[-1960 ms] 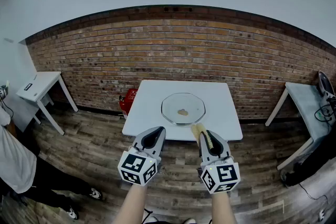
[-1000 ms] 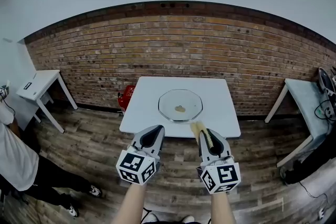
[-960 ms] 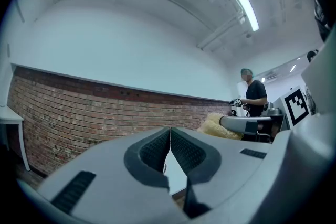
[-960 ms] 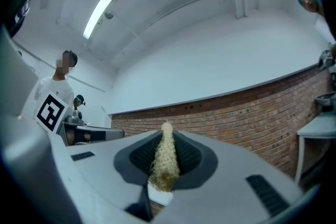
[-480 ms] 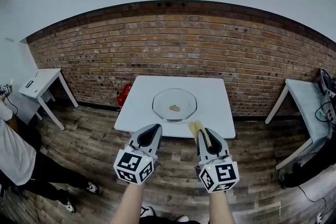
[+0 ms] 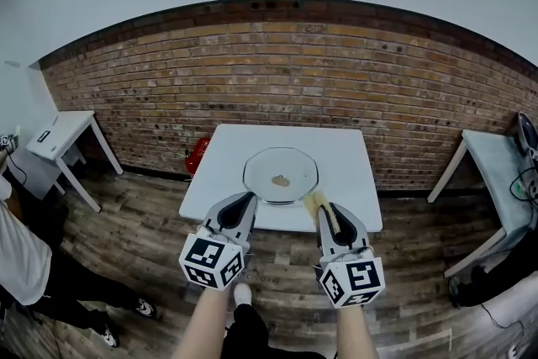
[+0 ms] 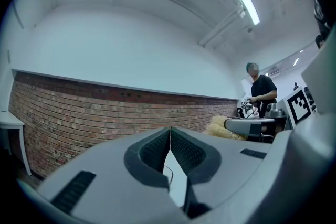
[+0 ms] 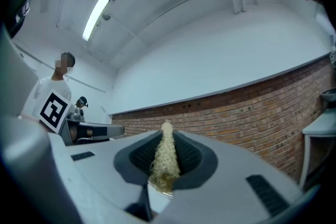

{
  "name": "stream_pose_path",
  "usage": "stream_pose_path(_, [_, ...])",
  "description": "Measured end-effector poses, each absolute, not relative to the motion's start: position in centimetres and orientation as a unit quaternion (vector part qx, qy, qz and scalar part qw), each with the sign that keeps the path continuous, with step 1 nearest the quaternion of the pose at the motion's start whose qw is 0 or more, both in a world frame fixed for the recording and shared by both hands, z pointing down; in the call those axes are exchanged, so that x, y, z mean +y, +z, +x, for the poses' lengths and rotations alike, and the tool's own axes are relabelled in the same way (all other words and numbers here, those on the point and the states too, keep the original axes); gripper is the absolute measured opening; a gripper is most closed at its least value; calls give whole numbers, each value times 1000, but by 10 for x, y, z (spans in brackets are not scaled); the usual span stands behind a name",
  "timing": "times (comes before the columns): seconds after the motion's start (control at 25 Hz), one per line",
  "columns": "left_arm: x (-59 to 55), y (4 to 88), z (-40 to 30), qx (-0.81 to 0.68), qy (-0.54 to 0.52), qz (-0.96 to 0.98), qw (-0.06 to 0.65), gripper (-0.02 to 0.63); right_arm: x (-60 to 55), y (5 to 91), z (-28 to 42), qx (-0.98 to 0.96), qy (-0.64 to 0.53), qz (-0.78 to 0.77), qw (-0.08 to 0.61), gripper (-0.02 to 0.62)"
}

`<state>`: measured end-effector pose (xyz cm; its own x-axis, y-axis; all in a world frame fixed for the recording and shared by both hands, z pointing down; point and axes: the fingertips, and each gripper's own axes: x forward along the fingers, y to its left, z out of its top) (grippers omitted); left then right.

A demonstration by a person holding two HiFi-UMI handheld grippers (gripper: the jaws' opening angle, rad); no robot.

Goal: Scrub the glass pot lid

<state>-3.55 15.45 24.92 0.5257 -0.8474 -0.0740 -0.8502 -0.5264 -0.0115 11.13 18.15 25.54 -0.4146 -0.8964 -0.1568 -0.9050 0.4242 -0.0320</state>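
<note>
The left gripper (image 6: 245, 197) has its jaws closed together, with nothing between them. The glass pot lid (image 6: 286, 166) lies flat on the white table (image 6: 349, 154), just ahead of both pairs of fingertips and not yet touched. The right gripper (image 6: 324, 209) is clamped on a fibrous scrubber (image 6: 315, 201) that projects beyond its fingertips. Recommended: steady the lid's near rim with the left fingertips. Then lay the projecting scrubber end flat on the glass under moderate pressure, since the lid may slide.
</note>
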Motion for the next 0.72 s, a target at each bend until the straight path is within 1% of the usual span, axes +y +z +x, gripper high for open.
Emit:
stream_pose_path(0.28, [45,287,-52,470,24,-882,-1,14,80,285,93,833,17,-550,65,61])
stream_pose_path(0.52, [-71,321,-80,459,17,-887,-41,14,-31,302,69,825,7,-564,41,61])
stream_pose_path(0.72, [-149,321,-100,442,12,-895,-50,14,-107,292,47,814,6,-579,36,61])
